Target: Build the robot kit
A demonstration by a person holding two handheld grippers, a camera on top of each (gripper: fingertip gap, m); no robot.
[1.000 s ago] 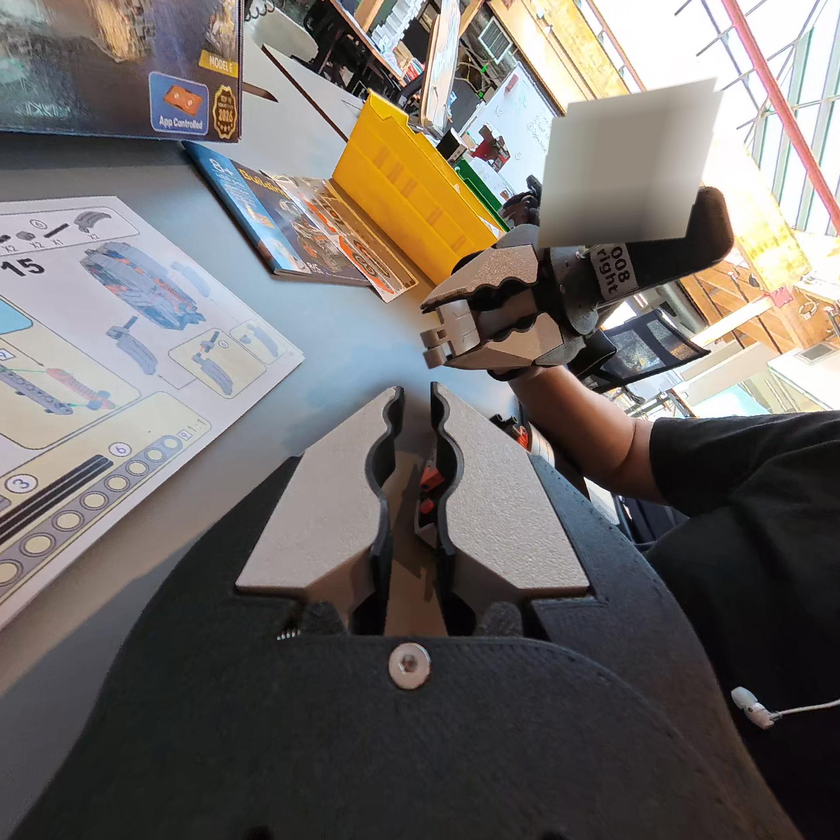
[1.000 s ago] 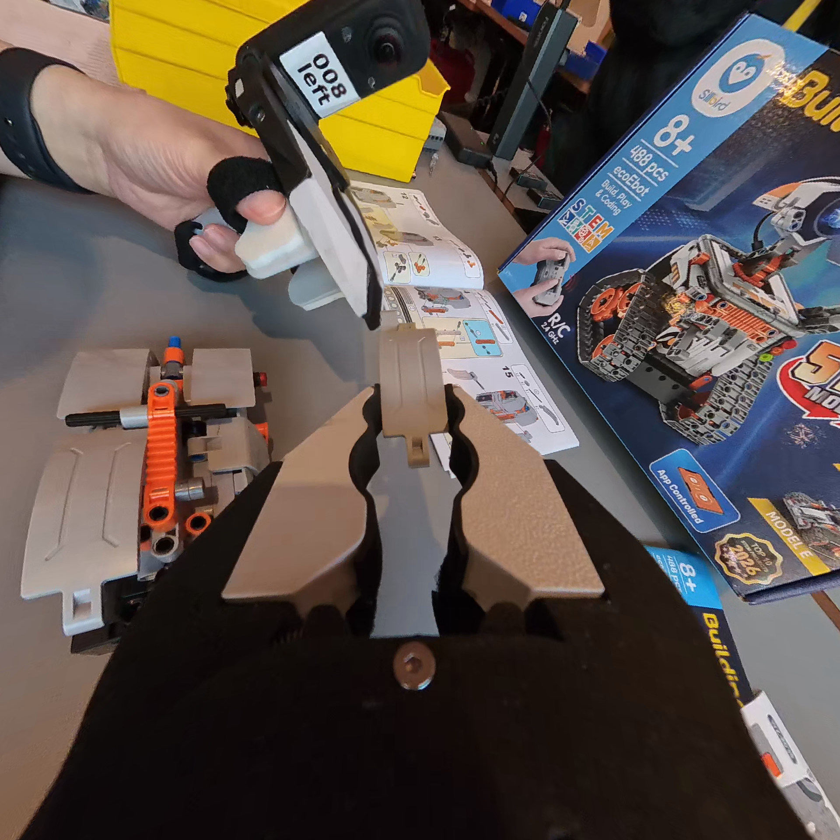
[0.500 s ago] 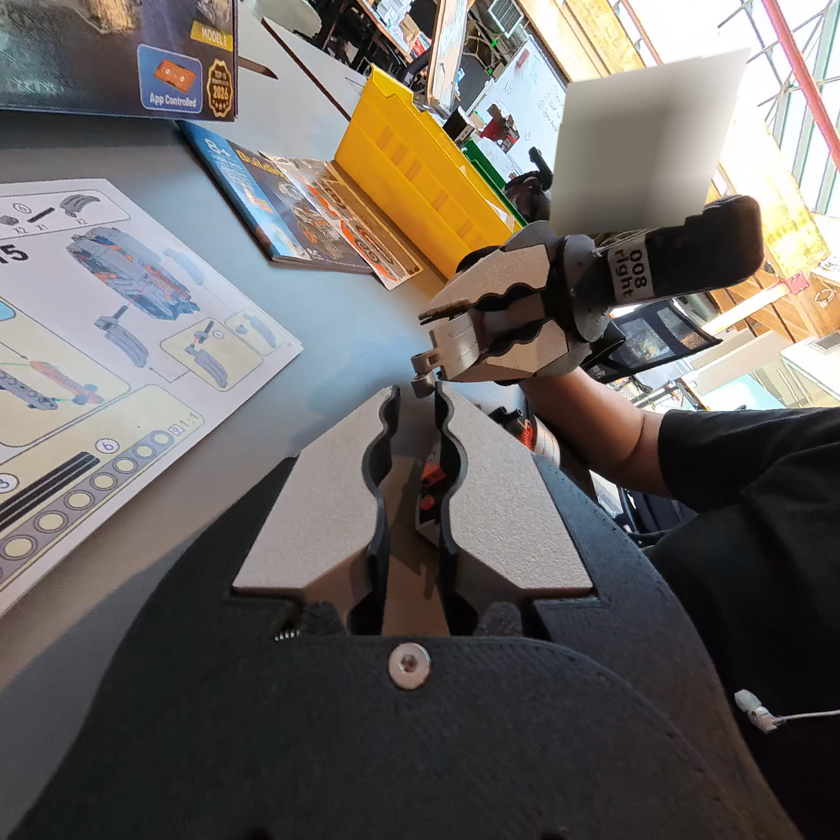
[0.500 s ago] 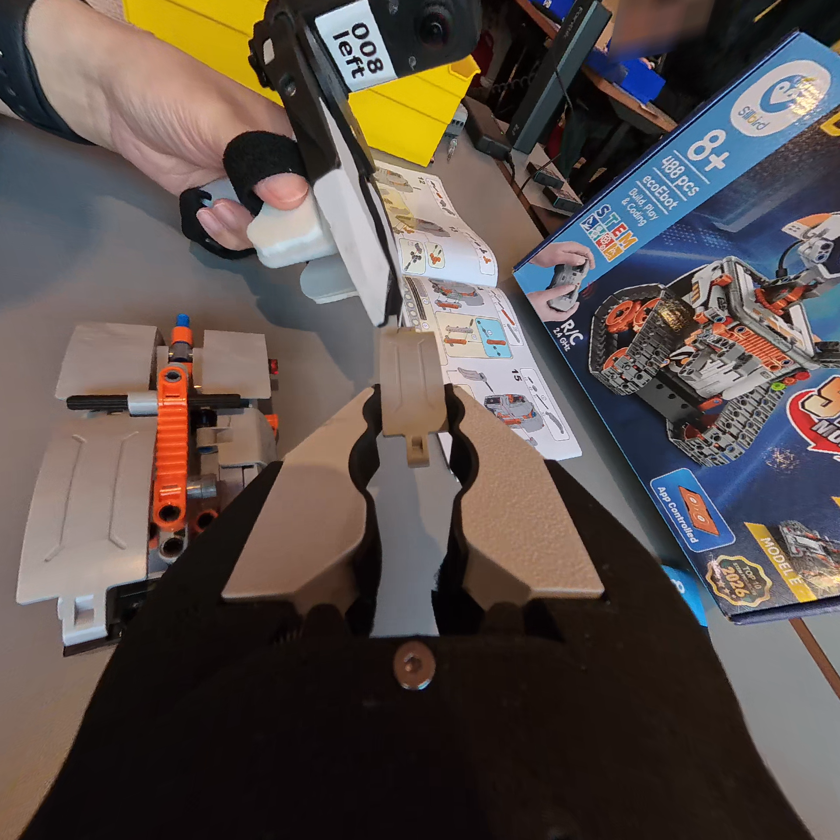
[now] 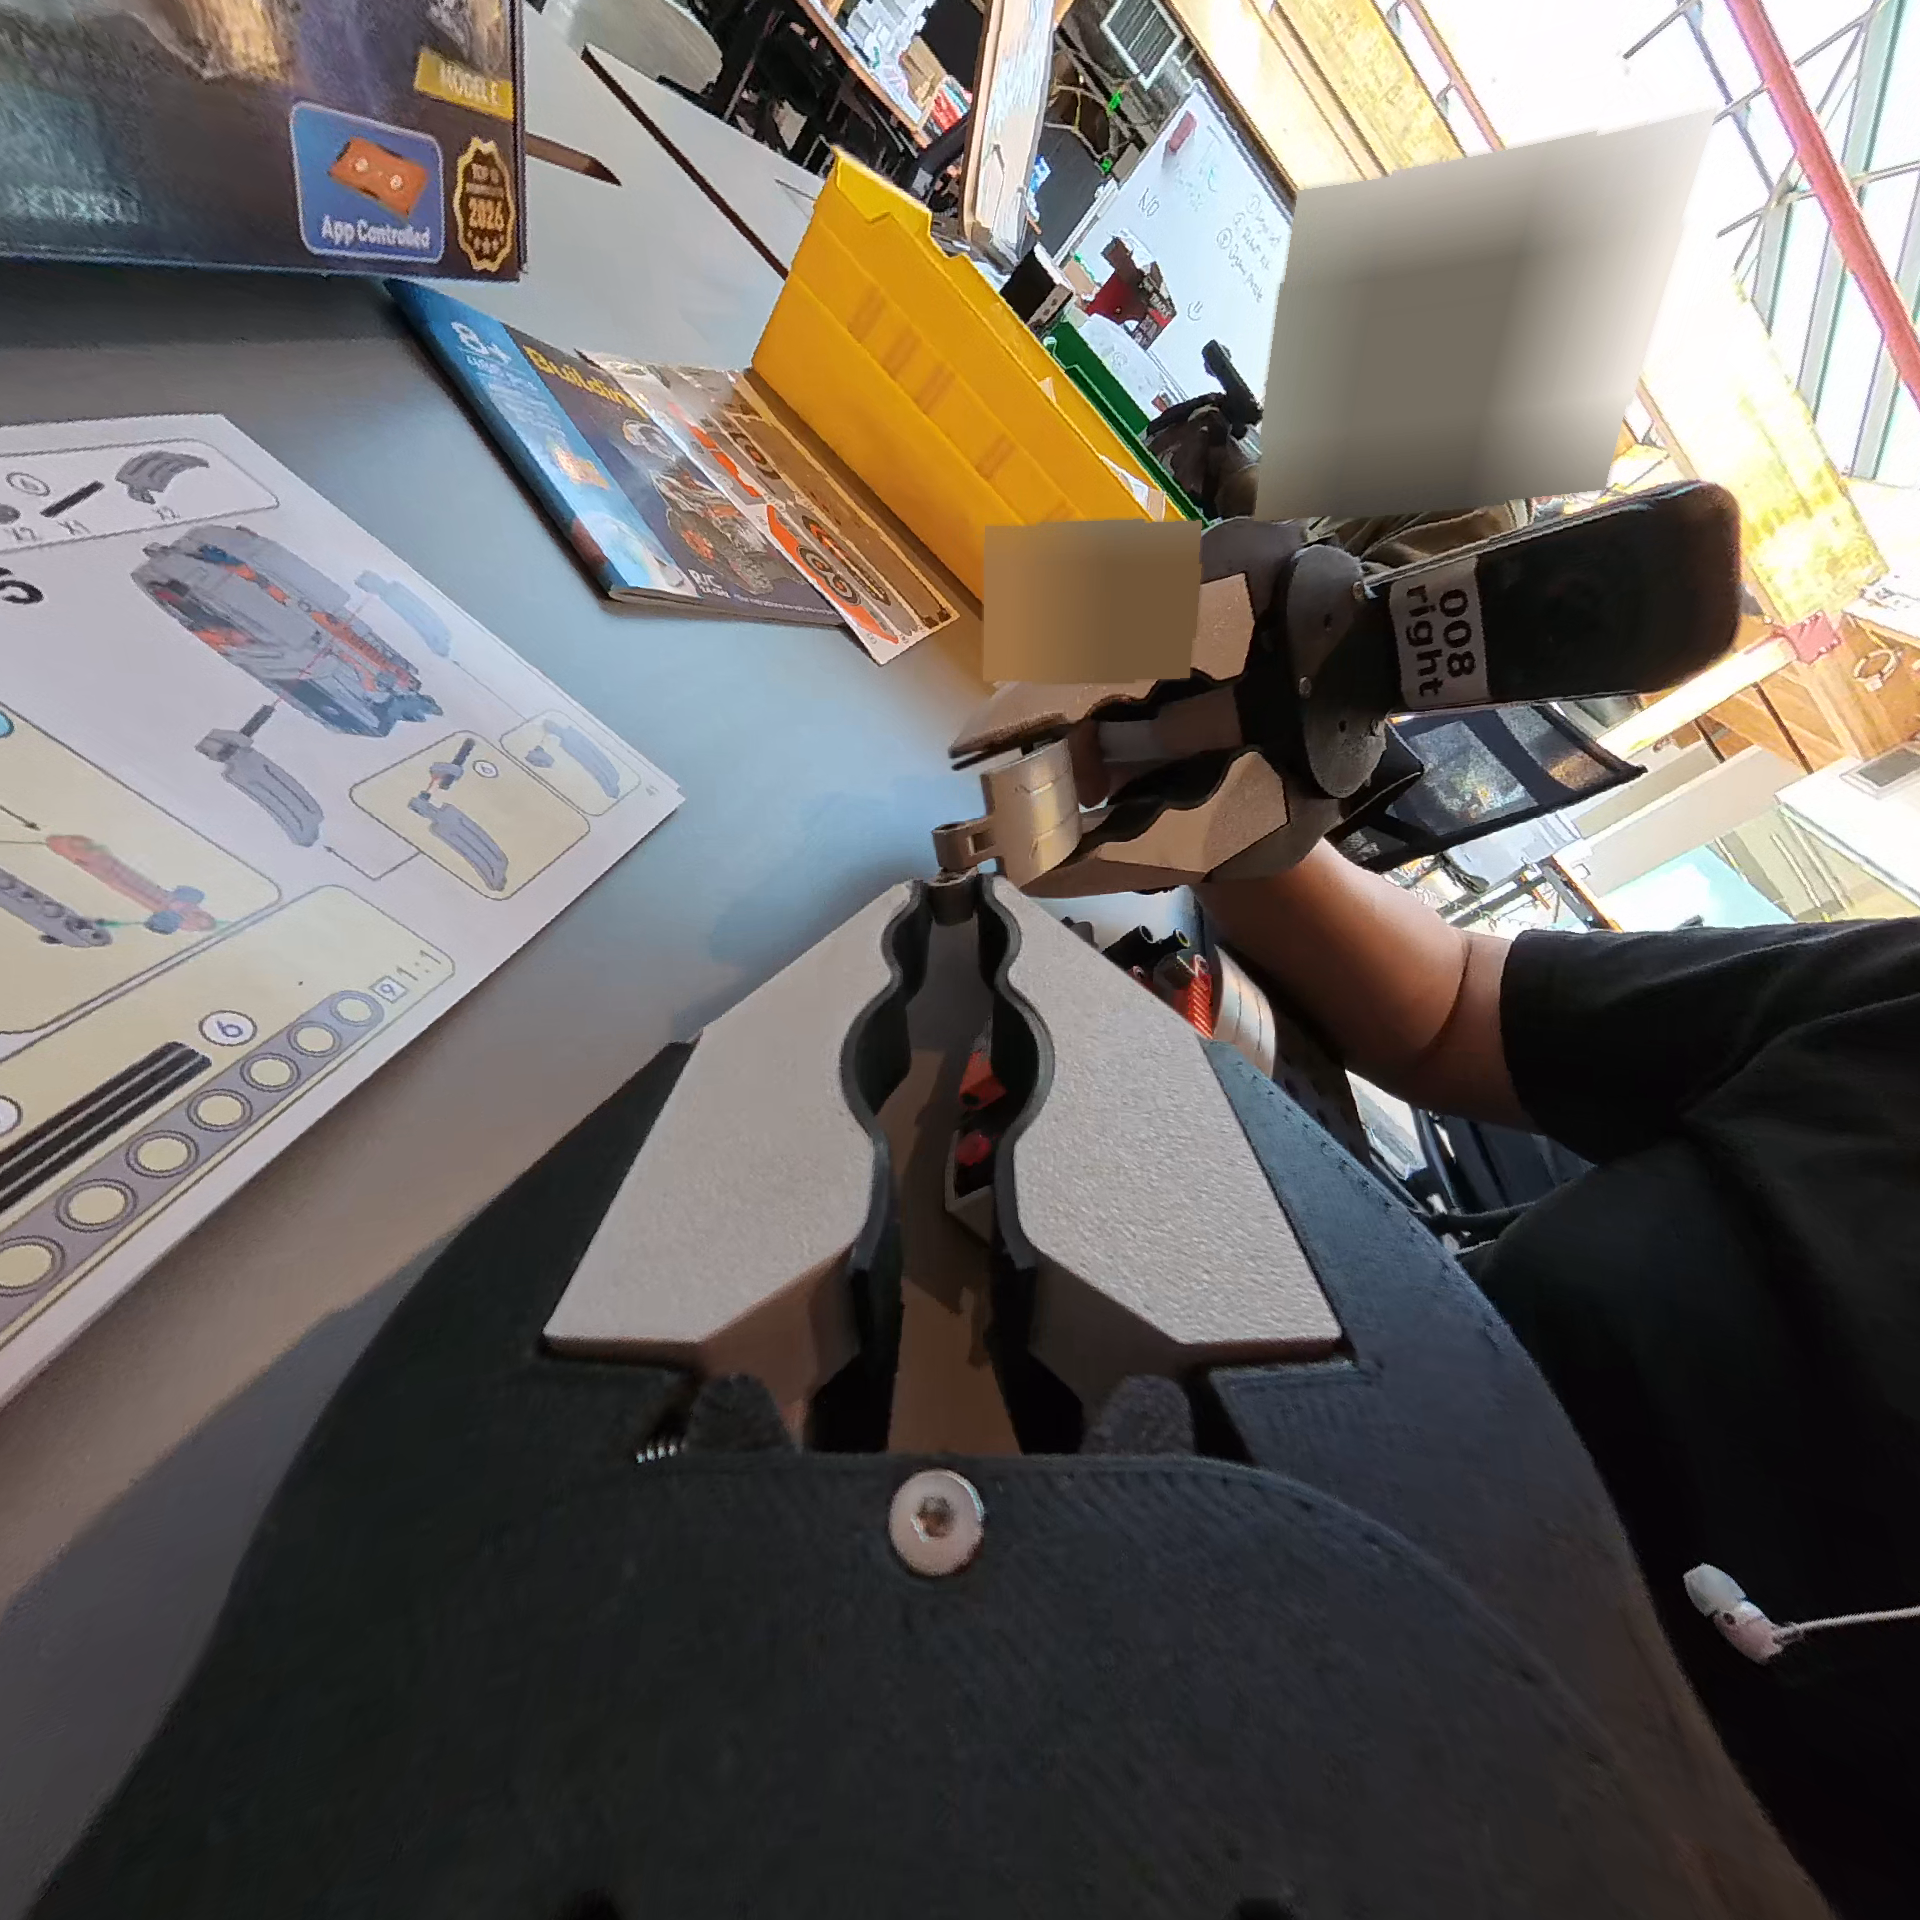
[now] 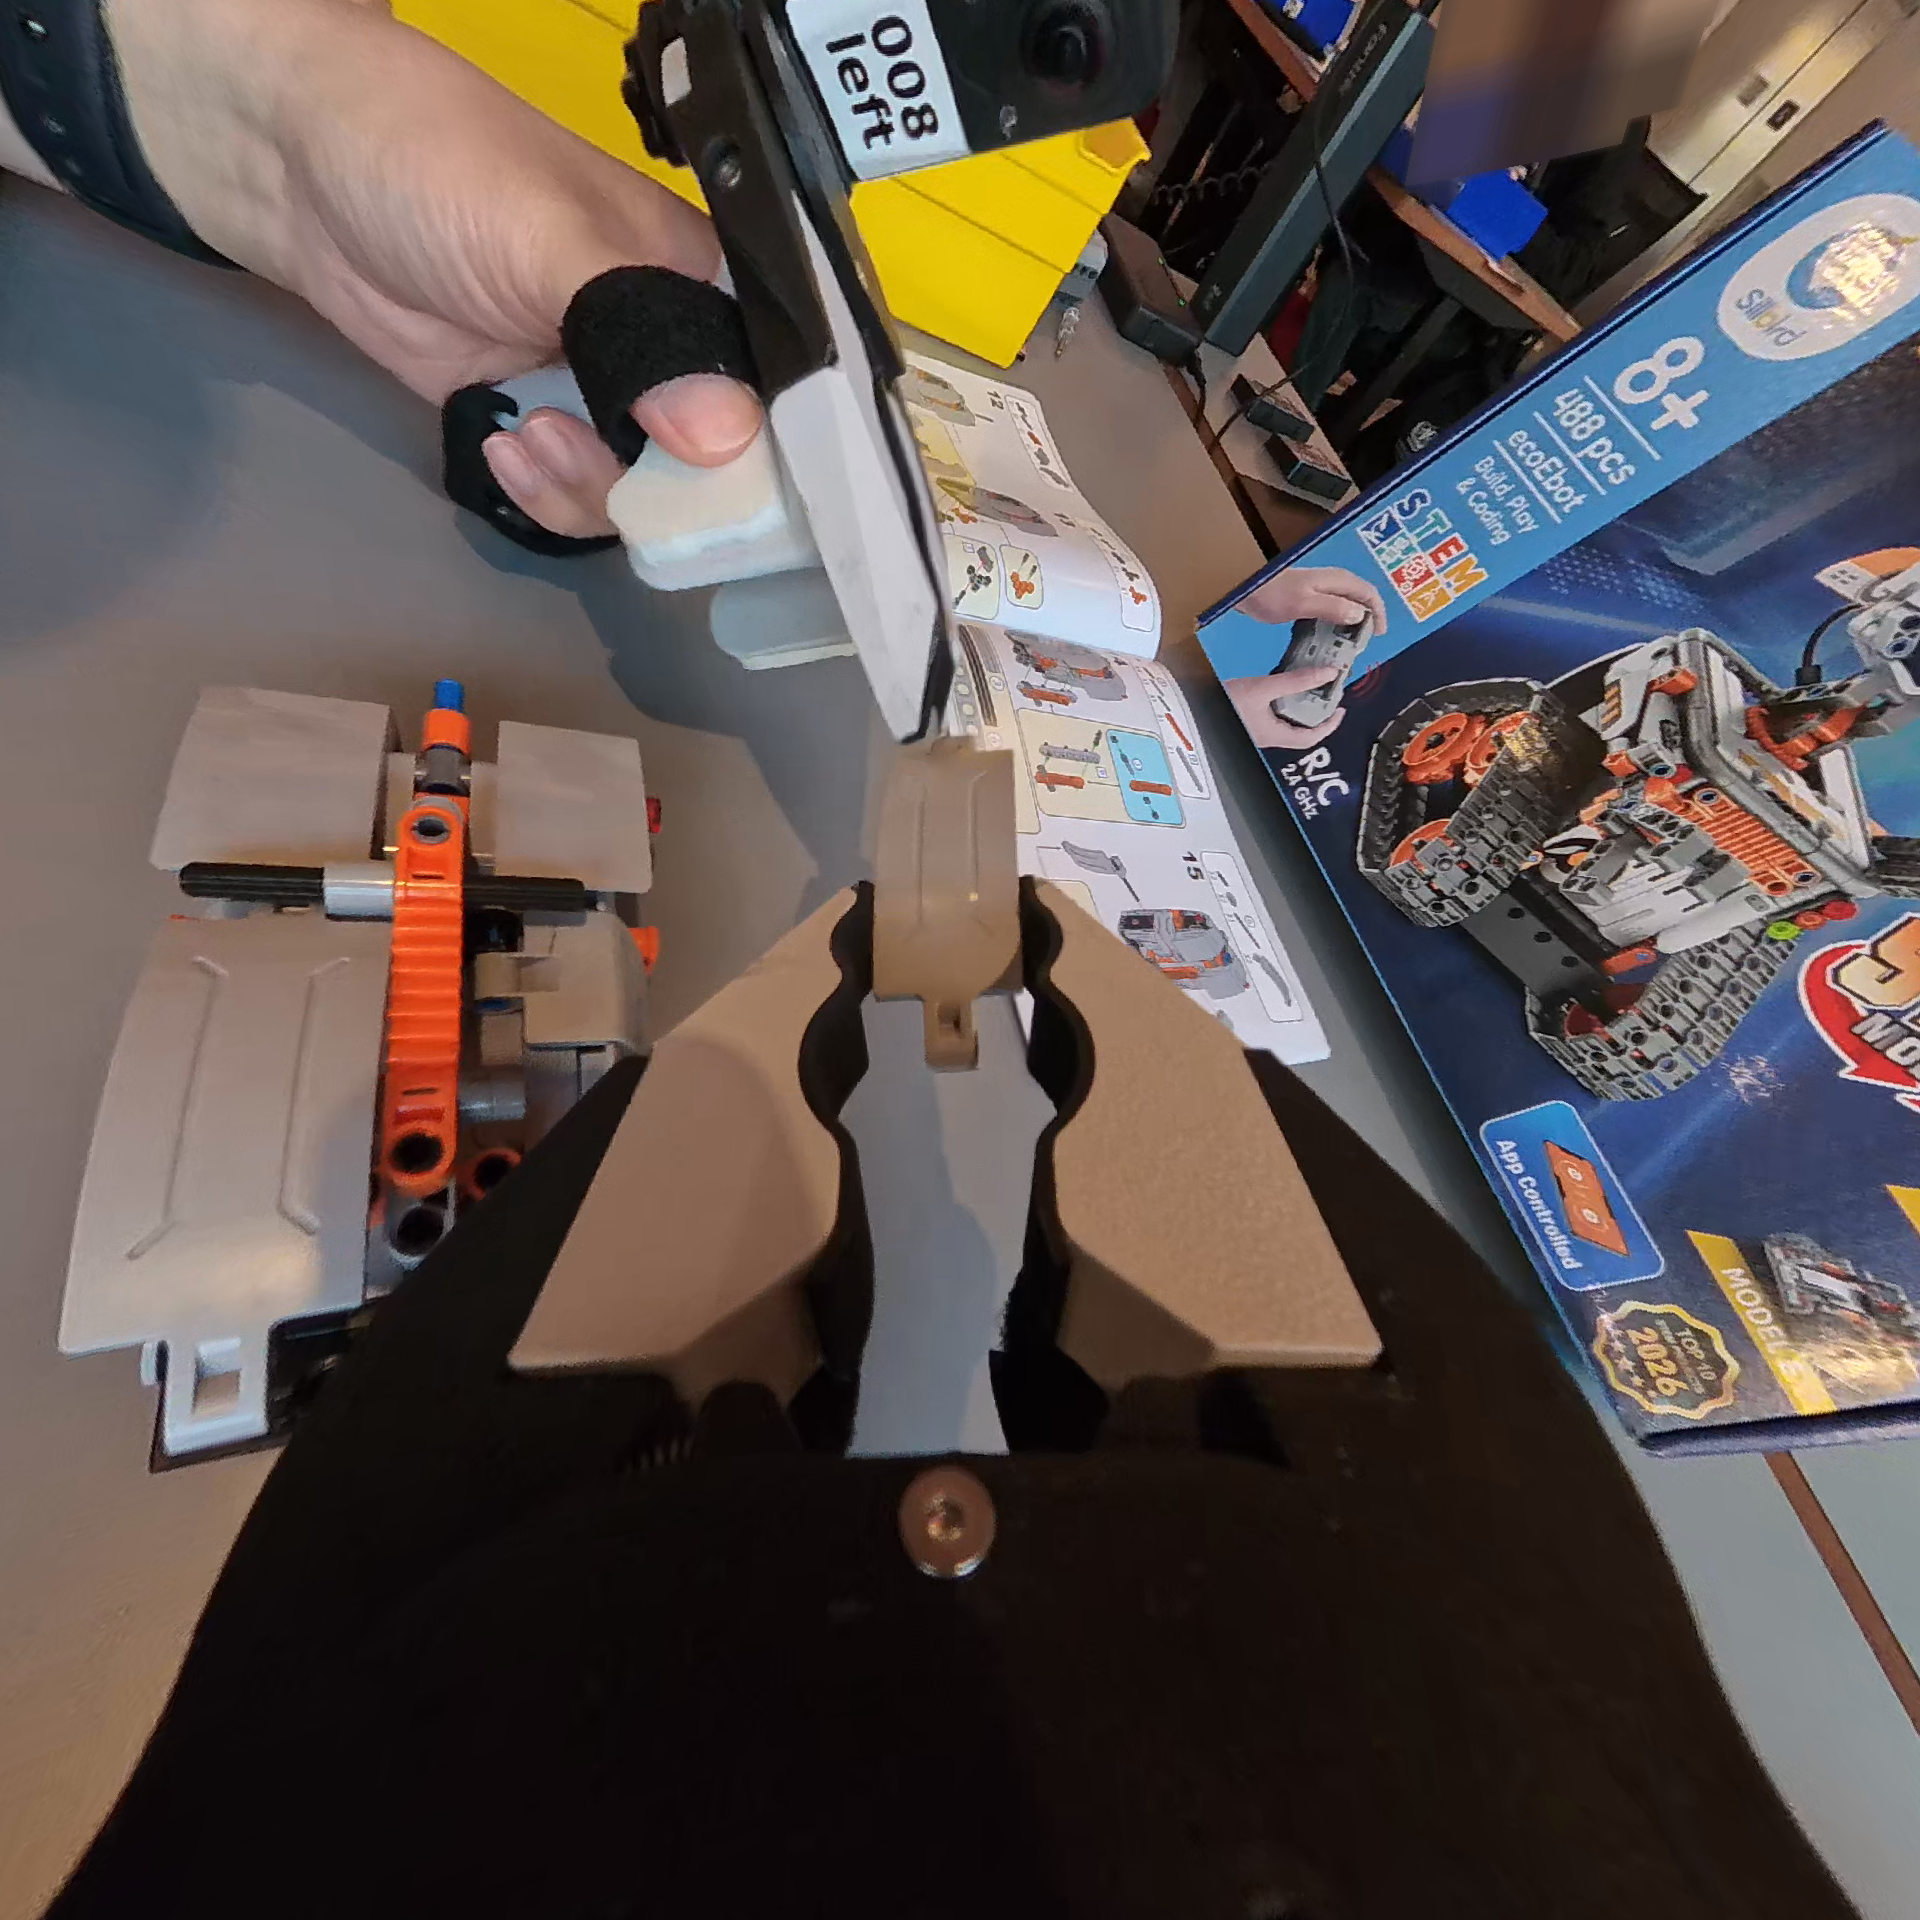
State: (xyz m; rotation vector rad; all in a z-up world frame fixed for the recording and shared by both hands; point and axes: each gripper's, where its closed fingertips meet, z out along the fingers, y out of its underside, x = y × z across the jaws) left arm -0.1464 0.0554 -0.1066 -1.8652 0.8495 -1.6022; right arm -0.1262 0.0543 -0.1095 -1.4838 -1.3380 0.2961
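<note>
Above the grey table, right gripper pinches a curved grey panel piece; it has closed in on the left gripper, now tip to tip. Left's fingers pinch a small dark pin. Only right wrist view shows the half-built model by the table's near edge, with booklet and kit box.

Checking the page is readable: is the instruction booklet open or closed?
Open: the instruction booklet lies spread flat on the grey table, printed step pages facing up.

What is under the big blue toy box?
The blue toy box lies on the grey table. One corner covers part of a blue booklet. Whatever else sits beneath the box is hidden.
</note>
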